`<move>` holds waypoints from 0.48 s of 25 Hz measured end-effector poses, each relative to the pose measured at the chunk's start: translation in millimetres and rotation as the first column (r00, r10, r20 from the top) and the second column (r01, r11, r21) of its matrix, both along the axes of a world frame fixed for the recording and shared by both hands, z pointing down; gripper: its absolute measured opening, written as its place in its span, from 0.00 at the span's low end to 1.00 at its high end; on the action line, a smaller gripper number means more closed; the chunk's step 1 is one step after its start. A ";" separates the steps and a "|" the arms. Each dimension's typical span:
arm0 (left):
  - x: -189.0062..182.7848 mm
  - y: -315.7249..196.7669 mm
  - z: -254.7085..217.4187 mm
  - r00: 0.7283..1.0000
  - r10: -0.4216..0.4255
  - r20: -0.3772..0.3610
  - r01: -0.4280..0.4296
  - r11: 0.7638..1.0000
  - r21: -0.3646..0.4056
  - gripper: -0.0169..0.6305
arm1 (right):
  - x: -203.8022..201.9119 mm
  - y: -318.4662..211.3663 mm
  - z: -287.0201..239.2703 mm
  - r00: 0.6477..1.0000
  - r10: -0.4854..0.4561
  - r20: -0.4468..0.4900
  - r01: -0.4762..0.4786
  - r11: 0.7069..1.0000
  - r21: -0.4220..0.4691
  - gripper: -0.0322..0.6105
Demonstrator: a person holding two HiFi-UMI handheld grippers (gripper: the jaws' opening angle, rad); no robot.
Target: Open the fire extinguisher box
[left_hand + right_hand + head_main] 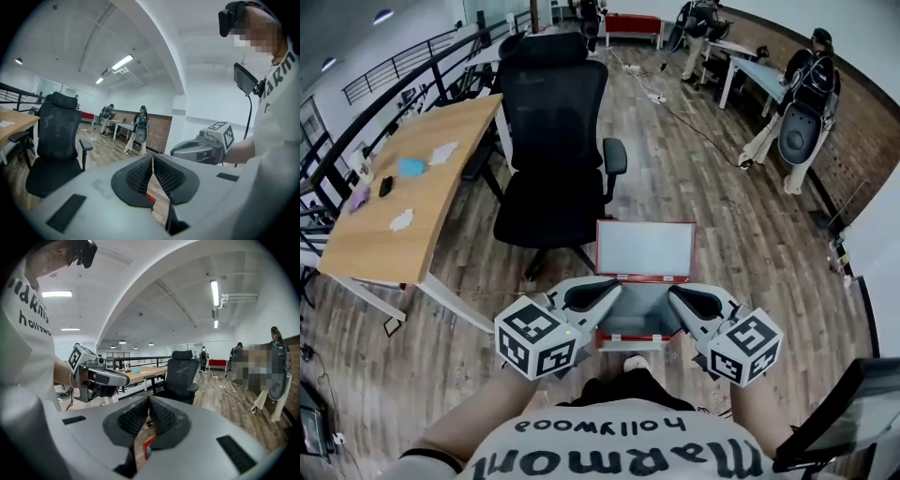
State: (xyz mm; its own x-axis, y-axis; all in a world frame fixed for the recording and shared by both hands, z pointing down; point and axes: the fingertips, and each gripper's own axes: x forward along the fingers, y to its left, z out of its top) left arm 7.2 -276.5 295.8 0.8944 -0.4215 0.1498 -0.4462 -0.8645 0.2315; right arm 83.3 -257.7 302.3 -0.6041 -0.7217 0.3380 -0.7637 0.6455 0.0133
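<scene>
Fire extinguisher box [643, 314] lying open on the floor

Left tongs [615, 287] and right tongs [673, 292] are each pressed together and empty, tips angled inward above the box between them. The red-edged rectangular shell lies long side across the view. Its flat pale lid [645, 247] stands raised at the far edge, on wood planks [694, 187].

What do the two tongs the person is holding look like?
The left tongs and right tongs are smooth grey shells with black ribbed pads. Each carries a white cube printed with black square patterns. The person wears a white shirt with black lettering.
</scene>
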 end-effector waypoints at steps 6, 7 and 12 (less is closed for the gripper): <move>16.4 20.6 5.9 1.000 0.011 0.029 -0.011 1.000 -0.025 0.04 | 3.2 44.5 4.0 0.998 -0.057 -0.039 0.055 0.997 -0.057 0.07; 19.6 22.9 5.9 0.999 0.007 0.040 -0.006 1.000 -0.017 0.04 | 6.5 47.2 7.2 0.998 -0.060 -0.034 0.057 0.996 -0.069 0.07; 29.4 35.9 5.4 0.997 -0.072 -0.010 0.071 0.993 -0.096 0.04 | 25.3 63.5 13.3 0.995 -0.093 -0.045 0.088 0.990 -0.110 0.07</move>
State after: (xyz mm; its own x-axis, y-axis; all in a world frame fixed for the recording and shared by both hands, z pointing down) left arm 36.6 -240.6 301.3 0.8647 -0.4687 0.1808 -0.5023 -0.8041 0.3180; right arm 108.7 -194.2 315.6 -0.6457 -0.6228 0.4418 -0.7023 0.7115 -0.0235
